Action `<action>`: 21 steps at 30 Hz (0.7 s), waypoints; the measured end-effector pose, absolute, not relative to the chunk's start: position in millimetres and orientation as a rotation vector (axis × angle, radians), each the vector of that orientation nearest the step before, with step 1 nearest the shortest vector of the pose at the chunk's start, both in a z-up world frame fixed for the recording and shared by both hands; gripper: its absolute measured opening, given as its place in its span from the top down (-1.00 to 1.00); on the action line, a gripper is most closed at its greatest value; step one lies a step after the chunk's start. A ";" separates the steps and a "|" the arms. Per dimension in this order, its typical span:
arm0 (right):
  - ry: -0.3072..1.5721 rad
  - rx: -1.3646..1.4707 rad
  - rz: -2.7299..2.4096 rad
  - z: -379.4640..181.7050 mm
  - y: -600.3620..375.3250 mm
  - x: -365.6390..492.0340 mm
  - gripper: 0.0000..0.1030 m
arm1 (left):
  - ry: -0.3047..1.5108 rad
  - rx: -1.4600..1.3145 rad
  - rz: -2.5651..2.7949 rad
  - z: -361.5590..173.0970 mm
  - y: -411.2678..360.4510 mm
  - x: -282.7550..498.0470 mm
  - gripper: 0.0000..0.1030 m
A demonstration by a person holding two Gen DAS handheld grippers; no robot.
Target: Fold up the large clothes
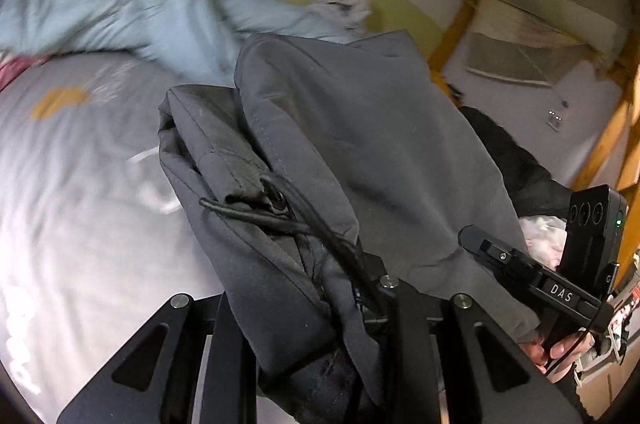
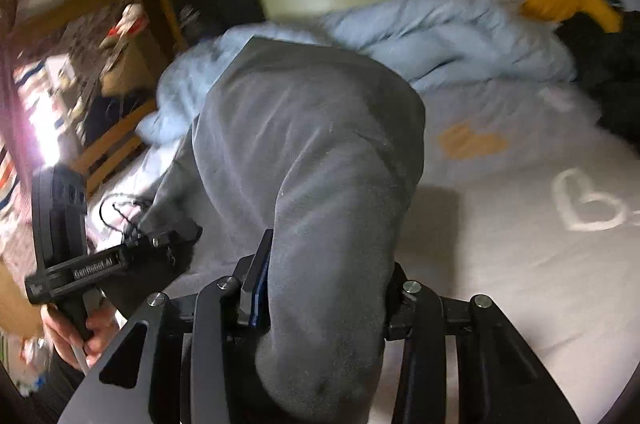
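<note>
— Dark grey garment [image 1: 352, 144]: where does it sit?

— It hangs bunched over the bed [image 1: 80, 184], whose pale grey sheet carries an orange patch and white heart outlines. A wooden bed frame [image 1: 452, 32] in yellow-orange runs along the far edge, with a green and white wall behind it.

— What else lies on the bed?

— A crumpled light blue quilt [image 2: 460, 36] is heaped along the far side, just behind the garment. In the right wrist view a yellow cloth [image 2: 568, 4] and a black item [image 2: 600, 72] lie toward the far right corner. Shelves of blurred clutter stand off the bed's left edge.

— And the tools?

— The left tool [image 1: 320, 320] is clamped on a gathered hem of the garment, with a black drawstring [image 1: 280, 216] trailing across the folds between its fingers. The right tool [image 2: 320, 304] is closed on another thick fold of the same garment, which fills the gap between its fingers and hides the sheet beyond. Each wrist view also catches the other tool from the side, held in a bare hand, with cloth at its tip.
</note>
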State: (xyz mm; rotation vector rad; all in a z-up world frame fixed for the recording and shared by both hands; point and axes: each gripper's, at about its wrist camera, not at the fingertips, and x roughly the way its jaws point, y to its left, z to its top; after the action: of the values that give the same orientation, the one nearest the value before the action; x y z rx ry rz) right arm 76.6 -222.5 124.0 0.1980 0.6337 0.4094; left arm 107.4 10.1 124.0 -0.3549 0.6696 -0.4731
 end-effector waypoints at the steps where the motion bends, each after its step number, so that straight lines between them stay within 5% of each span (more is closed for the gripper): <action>1: 0.618 0.180 0.393 130.7 -236.2 75.0 0.17 | 0.660 -0.349 -0.496 129.0 -3.4 111.0 0.61; 13: 0.480 0.123 0.131 170.4 -432.9 85.7 0.17 | 0.574 -0.355 -0.722 134.5 -210.5 191.6 0.61; 21: 0.545 0.141 -0.045 87.8 -516.7 138.2 0.15 | 0.803 -0.261 -0.688 27.8 -311.9 266.2 0.56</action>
State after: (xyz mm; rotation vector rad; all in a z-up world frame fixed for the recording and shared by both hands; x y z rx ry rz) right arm 138.2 -516.7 87.8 0.1413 0.5445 -0.0449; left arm 266.2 -311.9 27.8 -0.2610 0.8030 -0.6878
